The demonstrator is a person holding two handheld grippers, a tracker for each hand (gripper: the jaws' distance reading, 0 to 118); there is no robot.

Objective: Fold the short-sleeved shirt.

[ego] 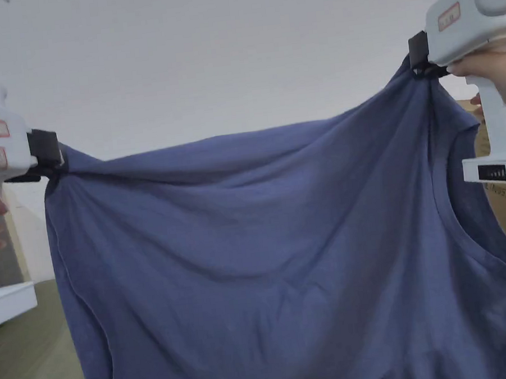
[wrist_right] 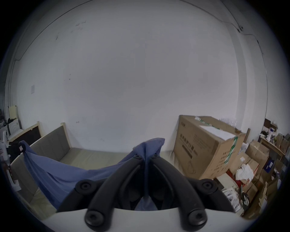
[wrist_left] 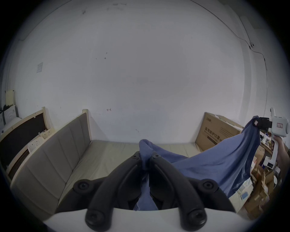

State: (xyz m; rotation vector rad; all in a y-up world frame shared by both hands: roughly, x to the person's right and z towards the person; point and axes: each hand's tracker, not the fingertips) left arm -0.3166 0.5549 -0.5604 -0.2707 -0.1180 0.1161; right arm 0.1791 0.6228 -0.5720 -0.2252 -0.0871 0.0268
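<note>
Both my left gripper and right gripper are clamped on the blue shirt, held up spread; next I should lay it flat on the mattress.

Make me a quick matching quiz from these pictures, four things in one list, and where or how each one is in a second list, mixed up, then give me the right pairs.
Things
1. shirt
2. left hand-held gripper
3. cardboard box
4. padded bench

Place or state
A. stands on the floor by the wall, on the right side of the room
B. hangs spread out in the air between two grips
C. lies low along the wall, under the hanging cloth
D. shut on one bunched corner of the cloth

Pairs: 1-B, 2-D, 3-A, 4-C
</note>
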